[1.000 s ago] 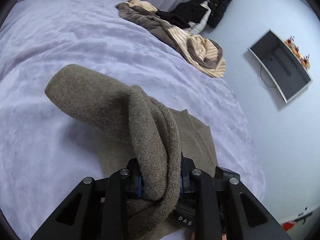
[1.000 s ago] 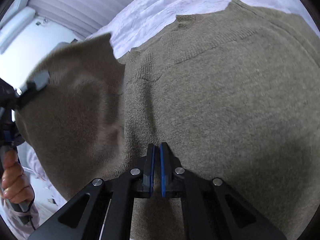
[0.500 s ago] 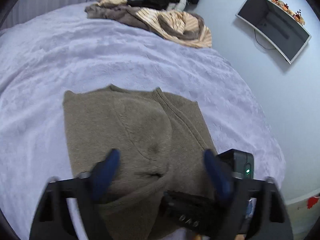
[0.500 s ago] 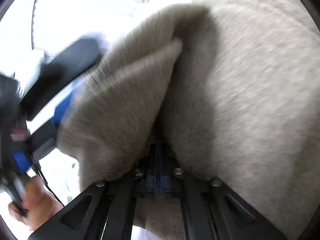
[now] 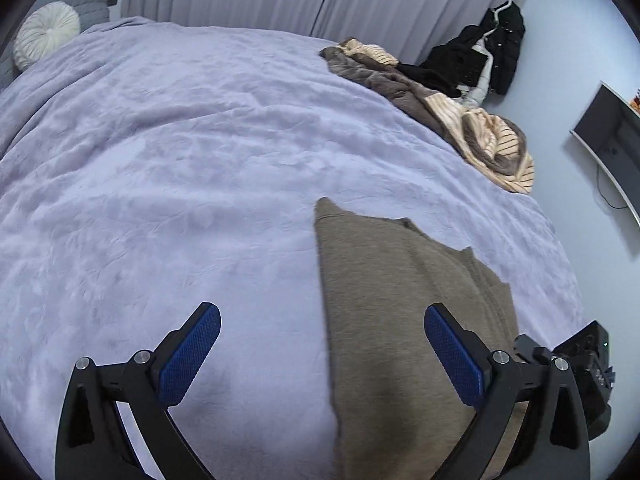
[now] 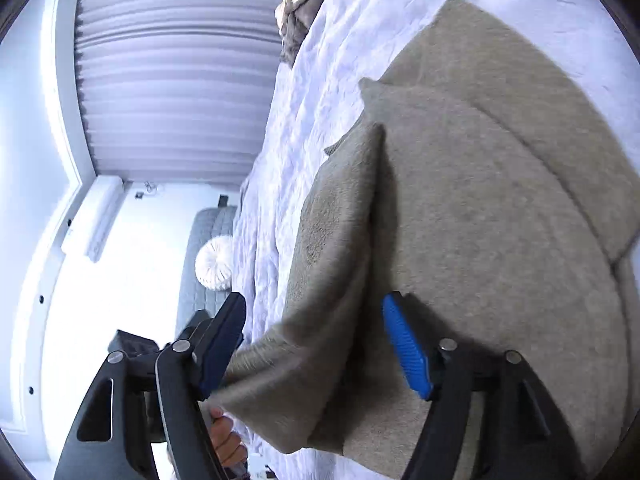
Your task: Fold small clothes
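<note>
A brown knitted sweater (image 5: pixel 404 312) lies partly folded on the lavender bedspread (image 5: pixel 180 160). My left gripper (image 5: pixel 320 344) is open and empty, hovering over the sweater's left edge. In the right wrist view the sweater (image 6: pixel 500 220) fills the frame, with a folded flap of it (image 6: pixel 332 260) raised between the fingers. My right gripper (image 6: pixel 316 340) is open; the flap hangs loose between its jaws, touching the left finger (image 6: pixel 224 340).
A pile of brown and striped clothes (image 5: pixel 452 108) lies at the bed's far right edge. Black garments (image 5: pixel 480 56) hang on the wall. A round white cushion (image 5: pixel 44 36) sits far left. A monitor (image 5: pixel 612 140) is on the right wall.
Both grippers have opened and let go of the sweater. The left gripper has pulled back to the left of the sweater, whose sleeve now lies folded on the body.
</note>
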A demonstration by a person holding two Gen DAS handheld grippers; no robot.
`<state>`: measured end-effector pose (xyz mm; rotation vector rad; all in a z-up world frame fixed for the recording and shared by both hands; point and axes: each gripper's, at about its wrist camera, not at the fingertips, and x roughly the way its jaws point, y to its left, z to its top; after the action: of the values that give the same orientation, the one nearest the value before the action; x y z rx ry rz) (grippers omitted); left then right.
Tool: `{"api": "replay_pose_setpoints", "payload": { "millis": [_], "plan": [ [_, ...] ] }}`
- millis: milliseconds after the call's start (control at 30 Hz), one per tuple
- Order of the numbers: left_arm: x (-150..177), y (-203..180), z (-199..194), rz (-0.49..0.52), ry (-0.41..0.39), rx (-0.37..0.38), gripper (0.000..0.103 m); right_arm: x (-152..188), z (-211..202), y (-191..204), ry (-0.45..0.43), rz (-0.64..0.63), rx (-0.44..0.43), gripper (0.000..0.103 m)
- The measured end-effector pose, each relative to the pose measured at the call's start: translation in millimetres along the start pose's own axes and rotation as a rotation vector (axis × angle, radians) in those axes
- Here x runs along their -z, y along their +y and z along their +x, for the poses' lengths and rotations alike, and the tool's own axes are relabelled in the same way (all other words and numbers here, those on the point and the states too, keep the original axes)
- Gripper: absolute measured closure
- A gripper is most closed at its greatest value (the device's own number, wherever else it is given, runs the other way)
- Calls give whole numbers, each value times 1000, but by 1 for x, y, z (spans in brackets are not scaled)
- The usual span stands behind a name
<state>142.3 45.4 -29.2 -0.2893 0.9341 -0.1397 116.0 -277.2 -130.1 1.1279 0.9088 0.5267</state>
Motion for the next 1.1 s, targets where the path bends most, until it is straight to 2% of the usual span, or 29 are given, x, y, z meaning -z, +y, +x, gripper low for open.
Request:
{"api": "replay_pose_setpoints", "payload": {
  "millis": [133,267,300,367,433,467,500,533,567,633,733,833,900,967,1067,1100],
  "plan": [
    [14,19,23,-22,55,-34,1,-11,24,12,76,-34,101,28],
    [25,25,35,-37,91,-31,1,-24,55,47,168,-223,251,28],
    [26,26,36,-42,96,-27,1,-4,37,48,185,-260,266,28],
    [27,26,39,-51,103,-24,1,-8,41,50,218,-277,258,28],
    [28,25,42,-52,114,-25,1,-19,54,40,241,-215,224,32],
    [29,22,44,-49,120,-25,1,-25,60,31,243,-160,209,51],
    [29,18,45,-41,126,-23,1,-29,61,25,243,-122,198,83],
    [29,15,45,-32,131,-24,1,-34,62,20,242,-90,168,85],
    [29,11,44,-22,131,-27,1,-36,60,23,224,-102,147,86],
    [25,-1,41,2,121,-11,1,-30,44,43,164,-221,144,86],
    [19,-28,37,48,104,23,1,-30,11,78,63,-372,88,86],
    [19,-64,37,139,84,44,1,-29,-21,91,-26,-480,115,87],
    [25,-81,47,188,107,41,1,-32,-33,77,-57,-465,165,87],
    [34,-91,61,209,153,44,1,-40,-48,46,-70,-366,228,86],
    [47,-92,75,186,203,63,1,-44,-60,-7,-50,-255,331,85],
    [49,-91,75,168,207,70,1,-42,-72,-19,-42,-244,333,84]
  ]
}}
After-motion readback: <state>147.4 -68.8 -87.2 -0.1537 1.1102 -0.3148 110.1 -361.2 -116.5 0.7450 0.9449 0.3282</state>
